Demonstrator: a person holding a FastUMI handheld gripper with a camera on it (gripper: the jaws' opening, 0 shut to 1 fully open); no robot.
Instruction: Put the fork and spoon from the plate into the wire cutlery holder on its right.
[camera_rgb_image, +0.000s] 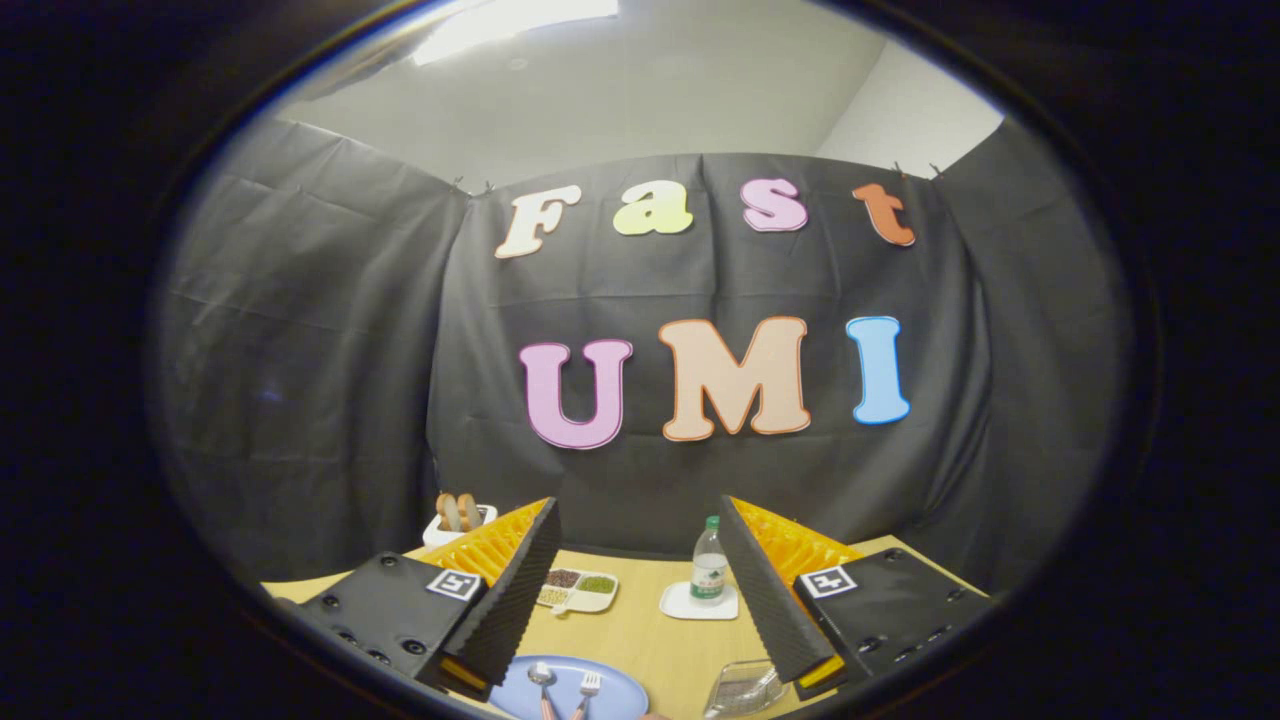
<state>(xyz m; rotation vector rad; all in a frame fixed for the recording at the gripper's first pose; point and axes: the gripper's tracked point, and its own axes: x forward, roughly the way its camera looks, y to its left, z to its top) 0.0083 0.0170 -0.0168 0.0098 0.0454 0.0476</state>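
I am holding the gripper (640, 590) high above the wooden table (640, 630), its two ribbed black-and-orange fingers spread wide and gripping nothing. Below them the small metal spoon (541, 680) and fork (588, 688) are lying side by side on the round pale-blue plate (620, 692), with the wire cutlery holder (742, 688) just to its right. I am judging both utensils light, stiff and slippery, best pinched across their slim handles.

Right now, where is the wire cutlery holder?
In the gripper view, the wire cutlery holder stands on the wooden table, right of the blue plate, just beside the open gripper's right finger.
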